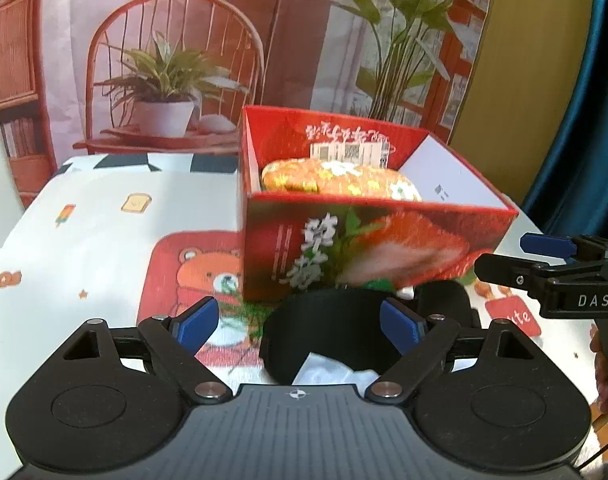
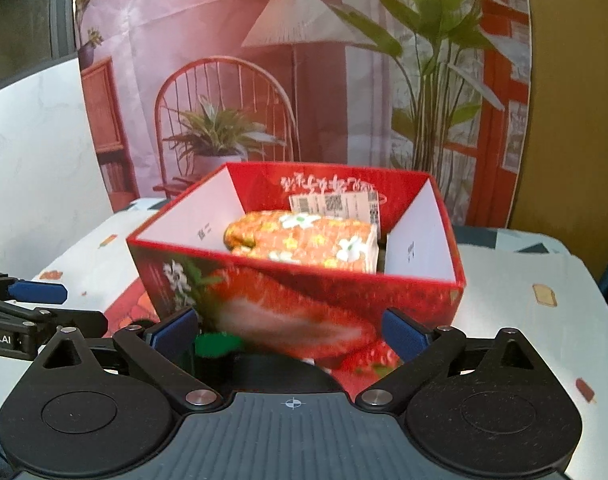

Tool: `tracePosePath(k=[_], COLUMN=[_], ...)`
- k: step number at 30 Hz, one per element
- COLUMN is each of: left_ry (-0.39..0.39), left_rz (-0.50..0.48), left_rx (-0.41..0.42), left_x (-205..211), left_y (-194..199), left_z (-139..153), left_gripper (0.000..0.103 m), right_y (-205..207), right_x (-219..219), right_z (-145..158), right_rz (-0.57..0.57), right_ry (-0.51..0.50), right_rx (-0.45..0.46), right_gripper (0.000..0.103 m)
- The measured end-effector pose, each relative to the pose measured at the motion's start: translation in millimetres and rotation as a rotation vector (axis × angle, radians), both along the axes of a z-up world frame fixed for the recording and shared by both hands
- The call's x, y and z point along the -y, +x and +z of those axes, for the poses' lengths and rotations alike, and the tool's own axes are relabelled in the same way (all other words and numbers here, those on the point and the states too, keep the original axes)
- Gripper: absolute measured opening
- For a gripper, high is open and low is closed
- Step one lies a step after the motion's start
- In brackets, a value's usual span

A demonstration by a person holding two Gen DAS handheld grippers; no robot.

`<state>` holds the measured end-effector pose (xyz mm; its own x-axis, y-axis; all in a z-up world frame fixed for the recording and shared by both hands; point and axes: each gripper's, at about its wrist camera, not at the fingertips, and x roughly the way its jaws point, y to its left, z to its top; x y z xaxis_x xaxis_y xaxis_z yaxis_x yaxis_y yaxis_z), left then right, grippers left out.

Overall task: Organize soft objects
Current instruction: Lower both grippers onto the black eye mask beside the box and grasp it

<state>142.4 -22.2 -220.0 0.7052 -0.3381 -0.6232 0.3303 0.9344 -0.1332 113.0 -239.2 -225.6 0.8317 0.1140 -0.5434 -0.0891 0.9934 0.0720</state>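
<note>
One orange flowered cloth (image 2: 304,242) lies already in the strawberry box (image 2: 295,312). My left gripper (image 1: 299,322) and right gripper (image 2: 289,330) are both wide and empty; the black cloth (image 1: 324,332) with white inside remains.

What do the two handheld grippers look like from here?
Both match: the left gripper and right gripper have black linkage arms with silver pivot pins, blue finger pads and a ribbed grey base with a crosshair mark. White "DAS" lettering marks the right one's side.

Both wrist cameras look slightly downward, close up, sharing the red box (image 1: 368,248) (image 2: 304,304).
</note>
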Motion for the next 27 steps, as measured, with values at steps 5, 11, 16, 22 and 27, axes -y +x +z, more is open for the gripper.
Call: tracePosePath(k=[5,11,16,22,27], left_ry=[-0.003,-0.017,-0.020,-0.023,-0.028], left_rz=[0.006,0.000,-0.012,-0.014,-0.013], left_rx=[-0.031,-0.058,-0.073,-0.091,-0.105], left_x=[-4,-8,-6,-5,-3], left_y=[-5,-13,-13,-8,7], left_z=[-13,-24,-27,-32,-34], left_gripper=[0.088,0.086,0.086,0.085,0.085], right_y=[-5,-14,-18,-20,-12], right_x=[0,-1,-1,2,8], right_z=[-13,-28,-38,-47,-55], right_rz=[-0.009,-0.008,-0.010,-0.017,-0.029], right_ry=[-0.008,-0.025,-0.022,-0.017,0.004], right_rx=[-0.022,-0.040,-0.064,-0.083,-0.111], right_gripper=[0.096,0.094,0.094,0.092,0.091])
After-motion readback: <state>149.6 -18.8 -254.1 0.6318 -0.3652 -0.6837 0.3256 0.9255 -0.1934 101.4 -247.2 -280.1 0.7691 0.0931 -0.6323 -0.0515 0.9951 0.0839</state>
